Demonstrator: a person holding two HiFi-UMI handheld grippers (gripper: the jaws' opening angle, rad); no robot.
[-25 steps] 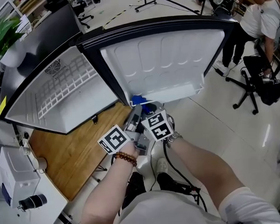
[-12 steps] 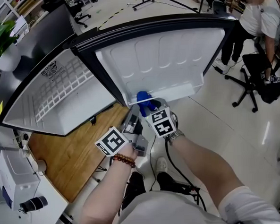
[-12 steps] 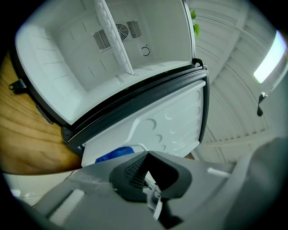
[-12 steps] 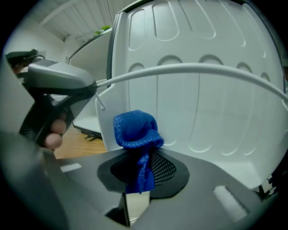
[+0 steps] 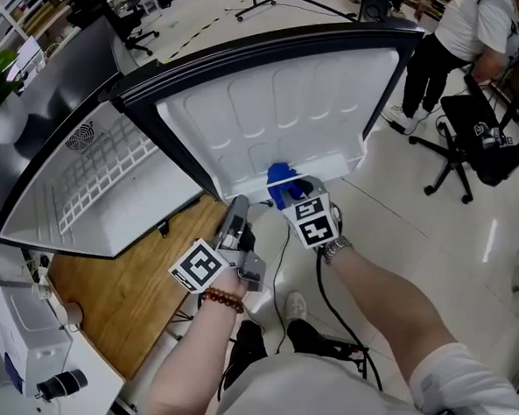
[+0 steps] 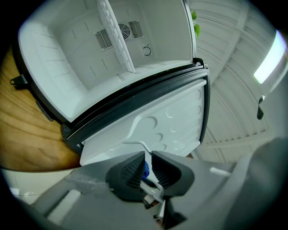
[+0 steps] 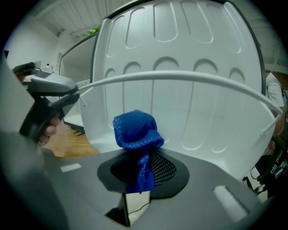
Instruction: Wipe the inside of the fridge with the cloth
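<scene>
The cloth [image 5: 281, 176], blue and bunched, sits right at the tip of the right tongs [image 5: 292, 190] in the head view. They carry it up to the low end of the open fridge door [image 5: 279, 96]. The left tongs [image 5: 238, 205] hang just to the left of them, apart, with their nose toward the dark hinge edge. The wooden desk [image 5: 124, 289] lies under and left of them.

Over to the left gripper view: the jaws have just been opening and now stand a narrow slit apart, released, with nothing gripped between them. Only a sliver of blue shows through the gap, from beyond. Ahead of them spreads the white door lining. Up and to the left is the fridge compartment [image 6: 58, 67] with its wire shelf [image 6: 114, 36].

Now the right gripper view: these tongs are clenched on the cloth. A strip of it is pinched between the pads, and the wad bulges above the tips. The door's white rail [image 7: 180, 77] arcs across beyond it, with the ribbed lining behind. Whether the cloth touches the lining, I can't tell. The left tongs show off to the left.
</scene>
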